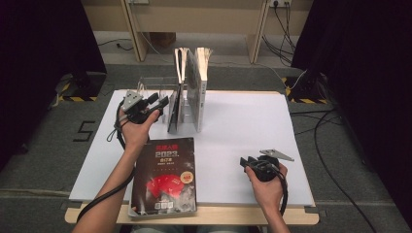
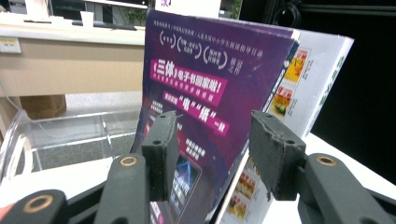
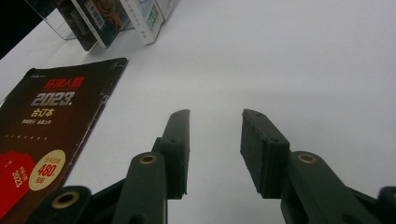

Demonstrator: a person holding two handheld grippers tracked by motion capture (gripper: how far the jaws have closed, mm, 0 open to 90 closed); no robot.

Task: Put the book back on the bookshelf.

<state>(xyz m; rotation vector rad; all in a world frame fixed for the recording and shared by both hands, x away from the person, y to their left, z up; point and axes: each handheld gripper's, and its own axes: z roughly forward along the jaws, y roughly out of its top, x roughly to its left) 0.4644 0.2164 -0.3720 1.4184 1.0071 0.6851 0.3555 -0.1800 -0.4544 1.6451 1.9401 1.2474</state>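
Two tongs are at work. Left tongs (image 1: 163,103) stand released, jaws apart, with the lower corner of the purple-covered book (image 2: 210,107) between them; whether either pad rests on the cover cannot be told. That book leans upright at the left end of the row of standing books (image 1: 192,87), held in a clear acrylic rack (image 2: 70,135) whose empty bays extend to the left of the row. Right tongs (image 1: 244,162) lie released and empty on the counter (image 1: 243,121), well right of and nearer the person than the row. A dark magazine (image 1: 165,177) marked 2023 lies flat, nearer than the row, overhanging the counter's front edge.

Risk, as judged: the purple-covered book is tilted and free; a nudge from the open jaws could tip it leftward into the empty bays, or a shallow corner grip could slip. The magazine's overhang invites a knock from the forearm.

Surface: white sheet over a wooden counter. Room: grey carpet, black curtains at both sides, loose cables, wooden furniture beyond.
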